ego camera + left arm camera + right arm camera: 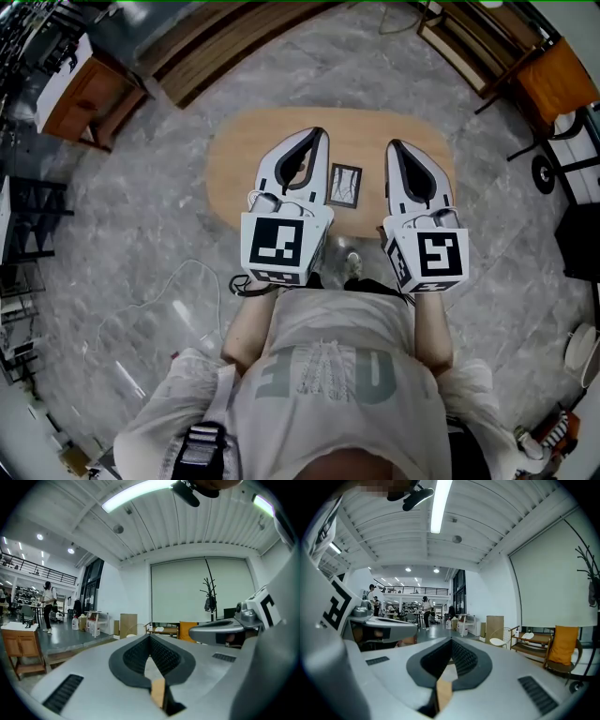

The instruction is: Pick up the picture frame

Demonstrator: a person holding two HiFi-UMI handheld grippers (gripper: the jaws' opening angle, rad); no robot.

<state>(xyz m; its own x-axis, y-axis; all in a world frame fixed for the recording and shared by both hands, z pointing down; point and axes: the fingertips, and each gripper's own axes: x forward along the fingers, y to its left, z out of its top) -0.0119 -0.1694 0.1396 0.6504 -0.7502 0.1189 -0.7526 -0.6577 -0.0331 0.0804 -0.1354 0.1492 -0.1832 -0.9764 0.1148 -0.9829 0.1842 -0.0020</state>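
Observation:
A small dark-rimmed picture frame (344, 185) lies flat on the oval wooden table (234, 159), in the head view only. My left gripper (321, 133) hovers just left of the frame and my right gripper (393, 145) just right of it, both held above the tabletop and pointing away from me. Each has its jaws closed tip to tip with nothing between them. Both gripper views look level across the room, over the left gripper (150, 637) and the right gripper (451, 641), and show neither frame nor table.
An orange wooden cabinet (89, 98) stands at upper left. Long wooden benches (225, 37) run along the top. A chair with an orange seat (558, 80) is at upper right. A thin white cable (178, 281) loops on the marble floor to my left.

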